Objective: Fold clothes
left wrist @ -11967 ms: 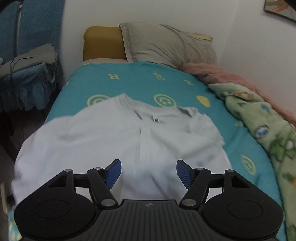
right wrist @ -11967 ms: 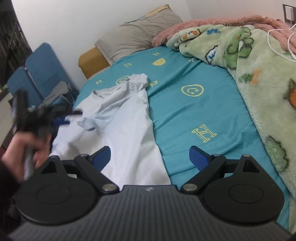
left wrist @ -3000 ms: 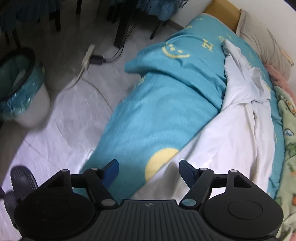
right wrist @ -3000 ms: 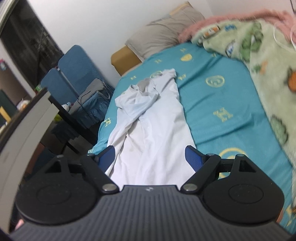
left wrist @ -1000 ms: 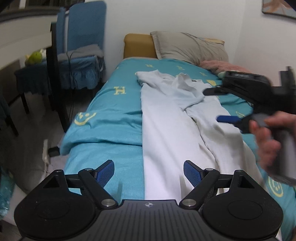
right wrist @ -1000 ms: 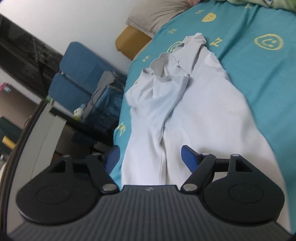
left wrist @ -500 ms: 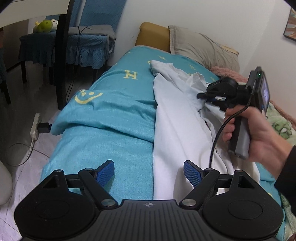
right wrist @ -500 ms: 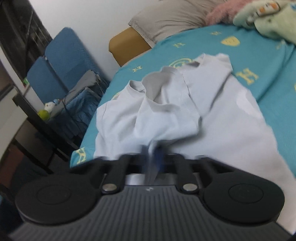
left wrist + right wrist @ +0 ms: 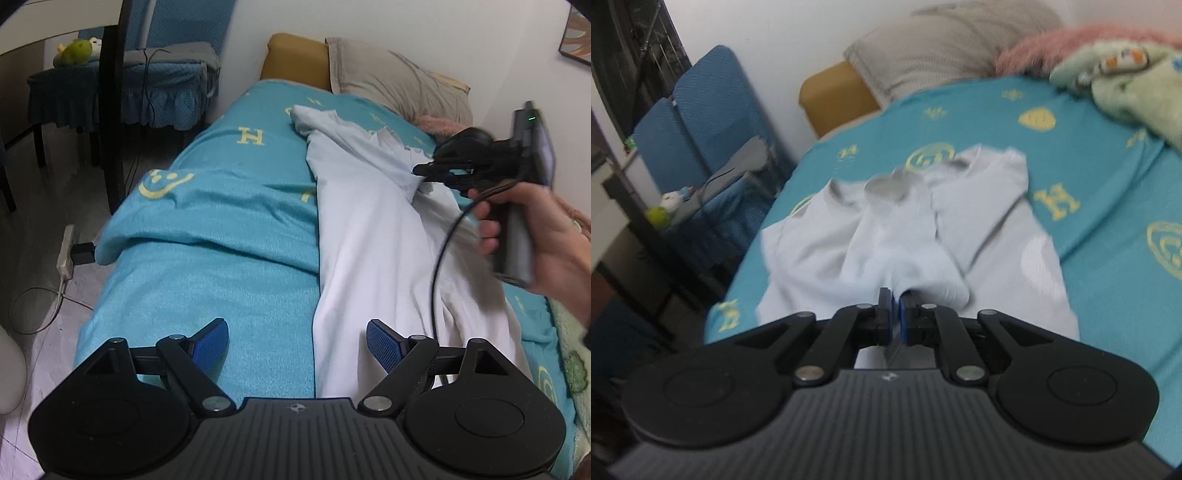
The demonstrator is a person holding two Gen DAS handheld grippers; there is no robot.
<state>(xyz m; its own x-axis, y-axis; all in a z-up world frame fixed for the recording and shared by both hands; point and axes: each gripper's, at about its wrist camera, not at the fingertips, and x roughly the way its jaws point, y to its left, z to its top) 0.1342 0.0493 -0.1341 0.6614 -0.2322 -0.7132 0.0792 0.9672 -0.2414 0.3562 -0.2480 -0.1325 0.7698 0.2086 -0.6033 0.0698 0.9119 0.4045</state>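
Leftmost, the left gripper [image 9: 297, 341] hovers spread wide over the turquoise bedspread [image 9: 221, 221]; the white shirt [image 9: 369, 236] lies lengthwise along the bed; the right gripper [image 9: 894, 314] pinches a bunched sleeve fold, best drawn flat and even; no containers show.

Place: home bedroom.
Bed [image 9: 207, 236]: taking up most of both views, wearing a teal cover with yellow smiley and letter prints.
Pillow [image 9: 399, 85]: grey-beige, leaning against a mustard headboard [image 9: 295, 55] by a white wall.
Blankets: a green cartoon-print fleece [image 9: 1126, 85] and a pink fluffy one [image 9: 1052, 44] lying bunched along the far side.
Bedside: blue chair [image 9: 698, 110] carrying draped clothing; power strip [image 9: 66, 251] trailing on the tiled floor.
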